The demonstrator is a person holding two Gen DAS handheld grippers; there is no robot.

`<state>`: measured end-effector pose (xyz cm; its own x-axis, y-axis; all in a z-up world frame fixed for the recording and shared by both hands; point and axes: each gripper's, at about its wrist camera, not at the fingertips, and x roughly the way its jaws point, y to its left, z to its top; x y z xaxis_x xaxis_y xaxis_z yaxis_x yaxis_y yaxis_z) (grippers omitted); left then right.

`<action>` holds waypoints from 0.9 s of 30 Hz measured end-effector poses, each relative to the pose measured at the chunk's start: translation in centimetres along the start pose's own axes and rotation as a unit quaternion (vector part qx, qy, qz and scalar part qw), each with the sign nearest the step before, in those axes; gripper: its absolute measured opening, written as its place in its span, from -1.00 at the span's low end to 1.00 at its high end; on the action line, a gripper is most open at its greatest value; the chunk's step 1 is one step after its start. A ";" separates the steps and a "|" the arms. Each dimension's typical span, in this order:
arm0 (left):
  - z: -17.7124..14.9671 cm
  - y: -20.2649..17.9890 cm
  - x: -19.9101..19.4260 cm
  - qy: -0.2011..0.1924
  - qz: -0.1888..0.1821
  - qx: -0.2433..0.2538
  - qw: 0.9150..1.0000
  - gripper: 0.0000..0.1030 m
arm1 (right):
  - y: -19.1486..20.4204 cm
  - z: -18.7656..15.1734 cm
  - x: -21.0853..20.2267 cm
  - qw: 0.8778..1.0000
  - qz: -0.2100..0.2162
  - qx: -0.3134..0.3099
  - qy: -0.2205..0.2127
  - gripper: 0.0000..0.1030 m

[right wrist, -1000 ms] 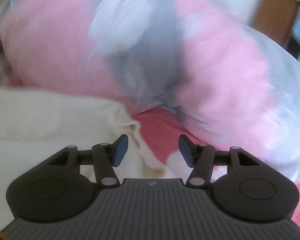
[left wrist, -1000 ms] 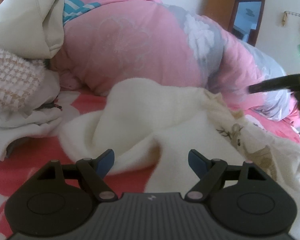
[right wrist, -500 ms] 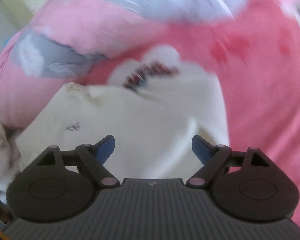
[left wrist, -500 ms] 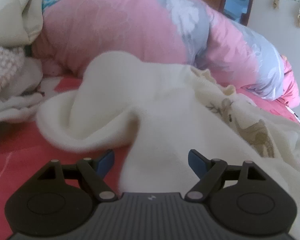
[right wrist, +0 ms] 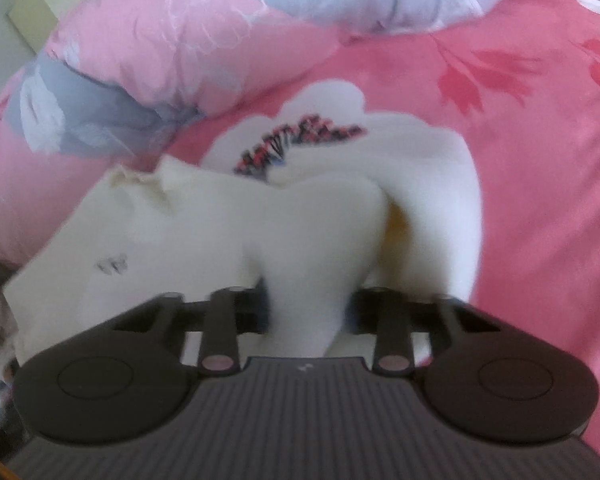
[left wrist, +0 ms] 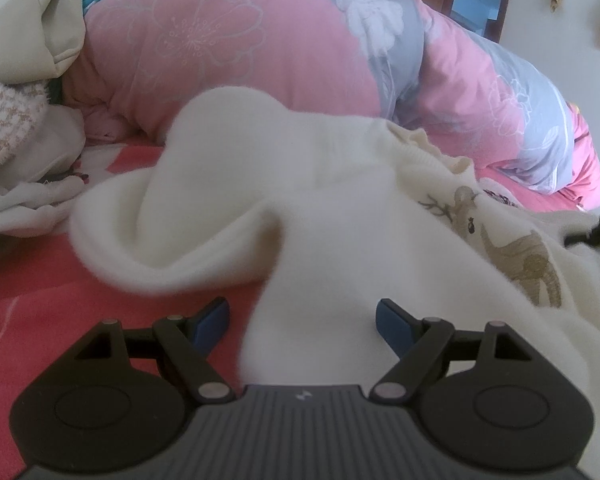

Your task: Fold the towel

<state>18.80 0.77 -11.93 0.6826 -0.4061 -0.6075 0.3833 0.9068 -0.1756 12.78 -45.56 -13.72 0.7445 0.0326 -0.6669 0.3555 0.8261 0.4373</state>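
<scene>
A cream-white fluffy towel (left wrist: 260, 184) with a brown deer print lies crumpled on the pink bedsheet (left wrist: 40, 280). My left gripper (left wrist: 302, 320) is open and low over the towel's near edge; a thick fold runs up between its blue fingertips, and the pads do not press on it. In the right wrist view the towel (right wrist: 228, 232) bunches up in front of my right gripper (right wrist: 306, 312), whose jaws are closing with a raised fold pinched between them. The picture there is blurred. A dark part of the right gripper (left wrist: 596, 232) shows at the towel's right edge.
A puffy pink and grey flowered quilt (left wrist: 240, 52) is heaped along the far side of the bed. Cream bedding (left wrist: 20, 20) and a knitted cloth (left wrist: 4, 120) lie at the far left. Bare pink sheet (right wrist: 540, 160) spreads to the right of the towel.
The left gripper dropped closer to the towel, then held still. The right gripper rolled, swung down over the towel's other edge, widened its jaws and closed them on a fold.
</scene>
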 end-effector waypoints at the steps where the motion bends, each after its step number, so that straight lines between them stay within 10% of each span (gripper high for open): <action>1: 0.0 0.0 0.0 0.000 0.000 0.000 1.000 0.59 | 0.3 0.7 0.0 1.000 -0.001 -0.012 -0.013 -0.57; 10: 0.1 -0.1 0.0 0.002 0.000 0.002 1.000 0.59 | 2.6 7.3 2.0 0.991 -0.038 -0.081 -0.102 -0.66; 18: 0.1 -0.1 0.1 0.002 0.000 0.003 1.000 0.59 | 0.9 7.7 6.4 0.990 -0.069 -0.084 -0.087 -0.60; 27: 0.4 0.6 -0.6 -0.008 -0.029 -0.022 0.999 0.59 | -0.4 6.3 -4.1 0.999 -0.033 -0.022 -0.018 0.27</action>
<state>18.87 1.49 -11.36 0.6705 -0.4597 -0.5823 0.3946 0.8857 -0.2447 13.14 -49.59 -7.42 0.7395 -0.0426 -0.6718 0.3802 0.8499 0.3647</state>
